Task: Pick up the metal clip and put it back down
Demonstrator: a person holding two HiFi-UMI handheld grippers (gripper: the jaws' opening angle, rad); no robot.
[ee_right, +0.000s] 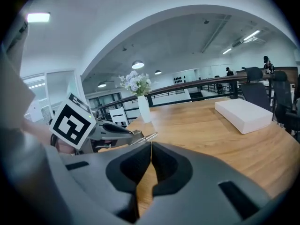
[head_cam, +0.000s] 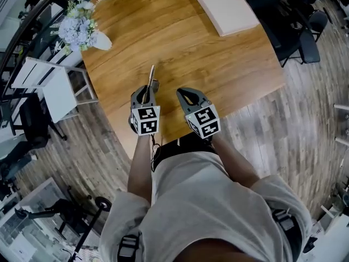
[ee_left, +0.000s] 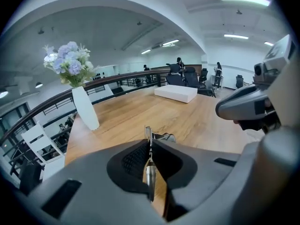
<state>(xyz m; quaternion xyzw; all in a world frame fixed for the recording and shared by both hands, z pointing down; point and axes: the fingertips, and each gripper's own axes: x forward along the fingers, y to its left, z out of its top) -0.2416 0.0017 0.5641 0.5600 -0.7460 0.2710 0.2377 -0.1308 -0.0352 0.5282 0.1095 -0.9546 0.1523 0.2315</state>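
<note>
Pale shirt (head_cam: 207,201) nearest, forearms out over the table edge. Left gripper (head_cam: 147,90) clamped on metal clip (head_cam: 152,71), held seemingly just above wooden table (head_cam: 180,42), clip pointing forward; probably mid-carry, set-down not yet done. Right gripper (ee_right: 150,150) closed on nothing, parked alongside, likely idle. Flower vase (head_cam: 82,31) far left, white box (head_cam: 224,7) at far end. Open office beyond: railing (ee_left: 117,76), chairs (head_cam: 313,37), plank floor (head_cam: 297,119).

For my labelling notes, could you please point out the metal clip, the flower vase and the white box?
metal clip (ee_left: 150,175), left gripper view, silver shaft.
flower vase (head_cam: 102,41), head view, white body.
white box (ee_right: 243,114), right gripper view, top face.
</note>
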